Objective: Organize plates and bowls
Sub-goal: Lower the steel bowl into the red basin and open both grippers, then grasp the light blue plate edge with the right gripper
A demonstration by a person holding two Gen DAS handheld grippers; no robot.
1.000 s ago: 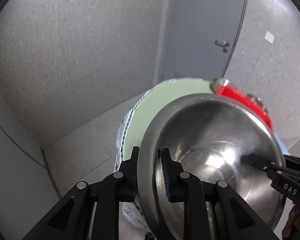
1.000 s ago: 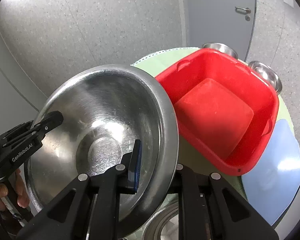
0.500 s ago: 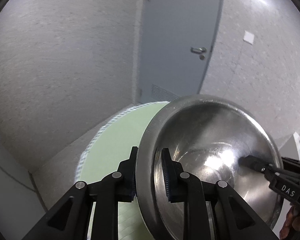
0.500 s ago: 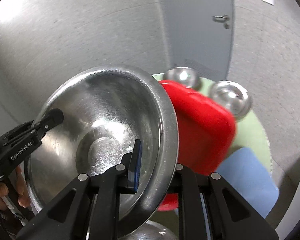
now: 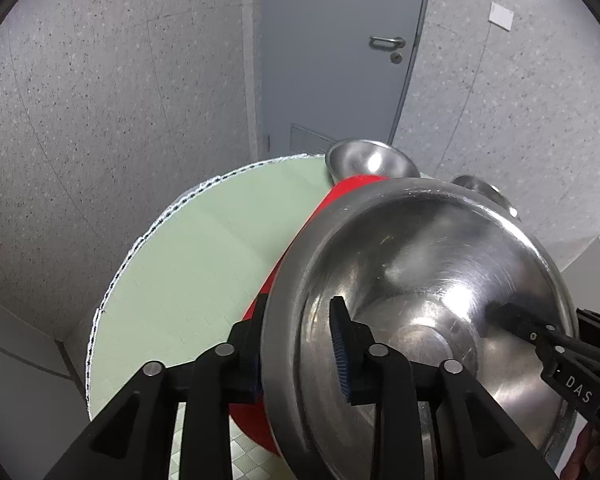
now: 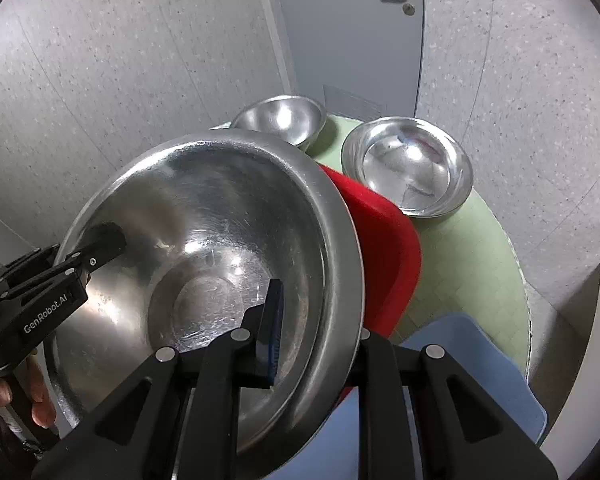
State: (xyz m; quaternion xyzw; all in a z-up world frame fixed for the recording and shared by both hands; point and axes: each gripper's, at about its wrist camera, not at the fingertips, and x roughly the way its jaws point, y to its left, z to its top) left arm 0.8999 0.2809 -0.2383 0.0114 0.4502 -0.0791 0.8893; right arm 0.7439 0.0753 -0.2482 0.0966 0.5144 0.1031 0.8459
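Note:
A large steel bowl [image 5: 420,280] [image 6: 204,240] is held in the air by both grippers, above the round green table [image 5: 204,264]. My left gripper [image 5: 296,344] is shut on its left rim. My right gripper [image 6: 316,328] is shut on its right rim. Each gripper shows in the other's view, across the bowl. A red tub [image 6: 384,248] sits behind and under the bowl, mostly hidden. Two smaller steel bowls [image 6: 284,120] [image 6: 408,164] stand at the table's far edge.
A light blue tray or mat [image 6: 472,364] lies at the table's near right. Speckled grey walls and a grey door [image 5: 340,48] stand behind the table. The left part of the green table [image 5: 172,300] is bare.
Both views have tilted back down towards the table with the bowl still held. The red tub and the two small bowls show more fully, and the bowl sits lower over the tub.

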